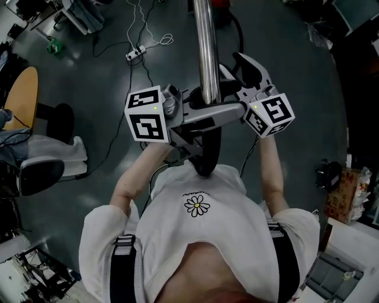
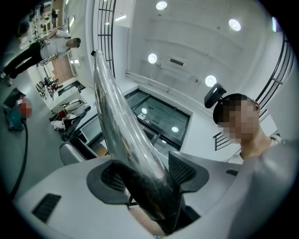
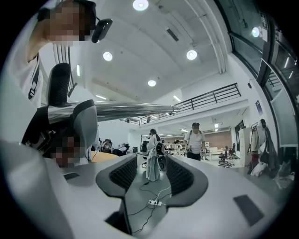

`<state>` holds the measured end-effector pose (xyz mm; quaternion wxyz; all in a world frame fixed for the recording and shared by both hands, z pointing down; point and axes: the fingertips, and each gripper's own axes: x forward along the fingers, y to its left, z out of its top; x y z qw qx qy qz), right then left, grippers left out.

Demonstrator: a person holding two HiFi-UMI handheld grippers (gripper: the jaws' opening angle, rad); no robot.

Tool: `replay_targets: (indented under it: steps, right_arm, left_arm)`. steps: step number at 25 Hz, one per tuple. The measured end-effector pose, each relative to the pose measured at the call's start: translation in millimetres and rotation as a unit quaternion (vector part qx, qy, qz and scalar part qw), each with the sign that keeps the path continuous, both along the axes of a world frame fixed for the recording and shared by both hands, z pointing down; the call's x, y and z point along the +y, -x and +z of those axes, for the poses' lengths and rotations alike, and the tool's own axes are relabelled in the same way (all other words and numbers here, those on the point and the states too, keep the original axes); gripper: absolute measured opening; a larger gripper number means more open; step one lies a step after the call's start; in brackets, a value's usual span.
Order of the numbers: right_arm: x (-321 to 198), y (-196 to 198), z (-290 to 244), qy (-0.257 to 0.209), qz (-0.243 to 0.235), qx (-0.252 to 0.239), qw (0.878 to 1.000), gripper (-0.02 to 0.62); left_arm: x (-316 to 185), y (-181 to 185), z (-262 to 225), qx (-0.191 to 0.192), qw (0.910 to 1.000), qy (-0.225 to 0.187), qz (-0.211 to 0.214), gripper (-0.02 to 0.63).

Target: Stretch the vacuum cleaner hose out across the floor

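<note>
Unreadably small shirt print (image 1: pixel 194 193); left tool (image 2: pixel 148 176) grips tube (image 2: pixel 117 116).

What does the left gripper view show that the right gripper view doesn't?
Only the left gripper view: the left gripper clamped on the shiny metal tube, which runs up between its pads. Only the right gripper view: the right gripper with jaws apart and empty, a power strip on the floor beyond them, and a person in a cap standing farther off. Both: that metal tube and round ceiling lights.
</note>
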<state>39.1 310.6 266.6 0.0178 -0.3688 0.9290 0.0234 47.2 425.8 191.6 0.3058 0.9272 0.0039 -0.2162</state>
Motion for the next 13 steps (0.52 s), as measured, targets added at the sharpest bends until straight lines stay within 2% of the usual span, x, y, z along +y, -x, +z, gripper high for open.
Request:
replay_targets:
  steps: [5, 13]
  right_arm:
    - [2, 13, 0, -0.007, -0.002, 0.016, 1.000, 0.207]
    - [3, 1, -1, -0.007, 0.011, 0.019, 1.000, 0.207]
  left_arm:
    - [1, 5, 0, 0.000, 1.0000, -0.003, 0.004, 0.273]
    - [13, 2, -5, -0.001, 0.9998, -0.014, 0.011, 0.273]
